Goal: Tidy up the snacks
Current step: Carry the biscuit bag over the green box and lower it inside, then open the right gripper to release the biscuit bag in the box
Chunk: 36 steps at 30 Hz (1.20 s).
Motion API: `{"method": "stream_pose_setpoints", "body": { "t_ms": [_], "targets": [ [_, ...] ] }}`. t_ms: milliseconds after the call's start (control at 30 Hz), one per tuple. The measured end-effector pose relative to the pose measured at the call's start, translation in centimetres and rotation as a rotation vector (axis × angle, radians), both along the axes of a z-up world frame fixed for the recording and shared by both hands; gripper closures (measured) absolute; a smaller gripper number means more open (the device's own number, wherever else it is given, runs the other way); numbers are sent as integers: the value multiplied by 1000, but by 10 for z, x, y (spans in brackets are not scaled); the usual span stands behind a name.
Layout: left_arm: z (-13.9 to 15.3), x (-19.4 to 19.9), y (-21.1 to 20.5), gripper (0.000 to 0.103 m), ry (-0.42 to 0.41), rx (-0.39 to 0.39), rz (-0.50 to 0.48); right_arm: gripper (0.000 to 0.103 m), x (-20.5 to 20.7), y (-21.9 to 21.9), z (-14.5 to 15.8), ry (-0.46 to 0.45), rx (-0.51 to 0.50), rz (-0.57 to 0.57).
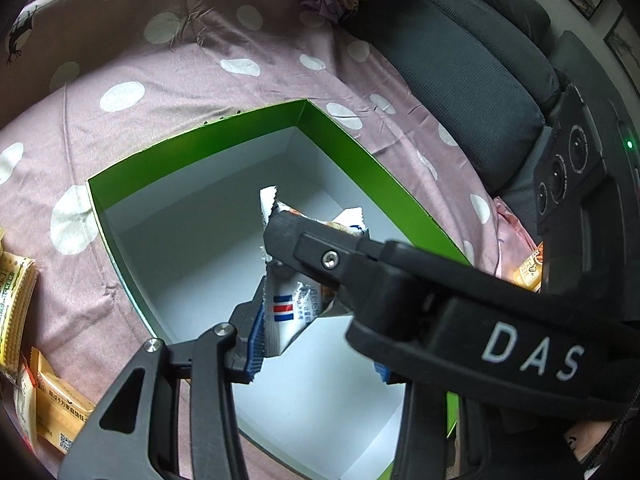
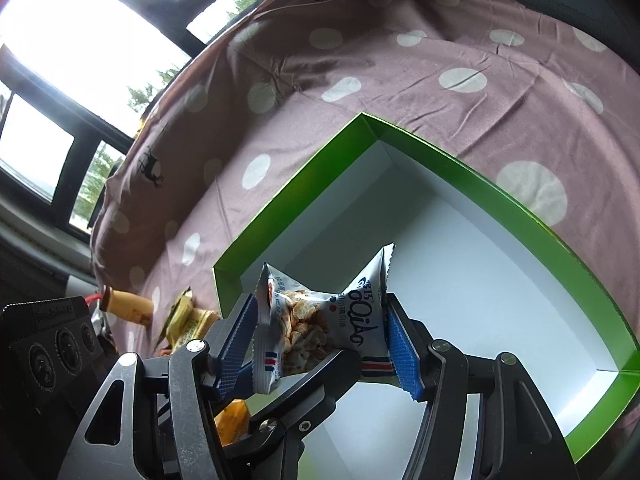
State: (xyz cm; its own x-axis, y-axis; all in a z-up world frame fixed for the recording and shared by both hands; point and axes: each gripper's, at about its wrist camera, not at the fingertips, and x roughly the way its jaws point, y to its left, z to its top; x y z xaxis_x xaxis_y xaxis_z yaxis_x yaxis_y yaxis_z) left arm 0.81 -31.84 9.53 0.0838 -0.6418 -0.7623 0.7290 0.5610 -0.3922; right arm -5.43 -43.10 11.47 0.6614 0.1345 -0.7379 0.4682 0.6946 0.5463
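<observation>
A green box with a white inside lies open on the pink spotted bedcover; it also shows in the right wrist view. A white snack packet with a red-and-blue stripe is squeezed between the blue pads of my right gripper, just above the box's near edge. In the left wrist view the same packet sits between my left gripper's fingers, with the right gripper's black finger crossing over it. My left gripper also presses on the packet; its right finger is mostly hidden.
Yellow and orange snack packets lie on the bedcover to the left of the box, and more show in the right wrist view. A dark grey cushion lies to the right. A window is beyond the bed.
</observation>
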Motion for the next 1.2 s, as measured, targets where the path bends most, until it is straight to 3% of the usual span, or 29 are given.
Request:
{"method": "stream_pose_setpoints", "body": {
  "t_ms": [667, 833, 1200],
  "targets": [
    [-17, 7, -10, 60, -45, 128, 44, 38, 10, -10, -22, 55, 79, 0],
    [-19, 8, -9, 52, -96, 170, 69, 39, 10, -13, -31, 59, 114, -2],
    [-18, 10, 0, 52, -73, 148, 48, 39, 10, -18, -36, 84, 131, -47]
  ]
}}
